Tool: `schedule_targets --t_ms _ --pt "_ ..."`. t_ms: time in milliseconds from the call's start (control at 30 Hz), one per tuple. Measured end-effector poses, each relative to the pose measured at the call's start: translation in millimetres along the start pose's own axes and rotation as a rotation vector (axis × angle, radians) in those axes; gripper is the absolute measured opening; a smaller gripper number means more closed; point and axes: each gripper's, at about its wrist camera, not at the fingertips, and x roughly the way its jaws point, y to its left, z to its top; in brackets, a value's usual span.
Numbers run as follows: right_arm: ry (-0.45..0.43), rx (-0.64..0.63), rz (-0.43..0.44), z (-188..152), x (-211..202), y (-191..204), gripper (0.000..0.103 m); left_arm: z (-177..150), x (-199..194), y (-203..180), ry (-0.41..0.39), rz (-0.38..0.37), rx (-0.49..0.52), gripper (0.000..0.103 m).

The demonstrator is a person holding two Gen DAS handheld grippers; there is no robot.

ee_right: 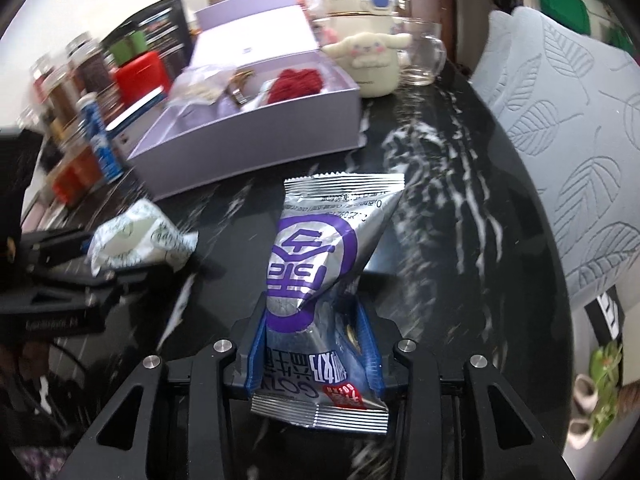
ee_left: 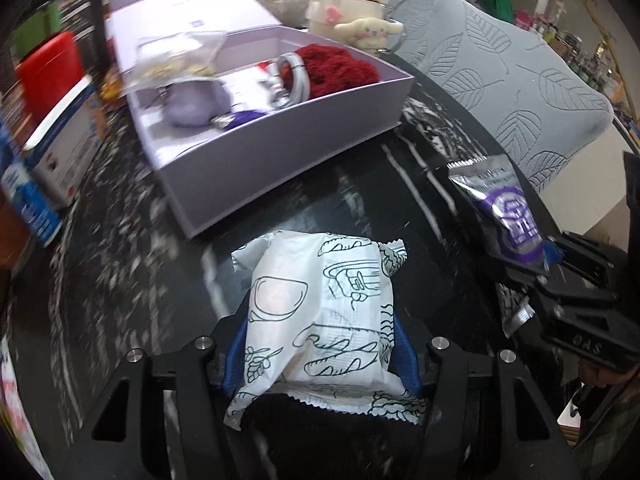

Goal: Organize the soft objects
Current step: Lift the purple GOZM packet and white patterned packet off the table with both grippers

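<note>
Nearest my left gripper [ee_left: 320,344], jaws clamped on the white printed packet [ee_left: 320,312], raised above the black marble table [ee_left: 120,260]. Ahead, the lilac box [ee_left: 280,152] holds red plush [ee_left: 340,68]. My right gripper [ee_right: 316,344] grasps the silver-purple snack pouch [ee_right: 324,264].

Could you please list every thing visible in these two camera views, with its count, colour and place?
white packet: 1, white with black drawings, between the left gripper's pads
silver packet: 1, silver and purple, between the right gripper's pads
box: 1, lilac, open, on the table behind the packets
red fluffy item: 1, inside the box
plush toy: 1, cream, behind the box
glass cup: 1, clear, beside the plush
table: 1, black marbled
left gripper: 1, black, blue pads
right gripper: 1, black, blue pads
</note>
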Motion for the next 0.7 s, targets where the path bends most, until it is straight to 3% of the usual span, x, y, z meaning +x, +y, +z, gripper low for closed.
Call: schedule_targets --t_ms 467,700 --pt "0.014 -0.118 0.091 -22 -3 64 0.039 -44 -33 35 -0.003 0.047 -0.084 0.059" --pt "0.028 -0.148 0.072 -19 1 81 0.041 -54 -41 48 -0.019 0.052 -0.101 0.059"
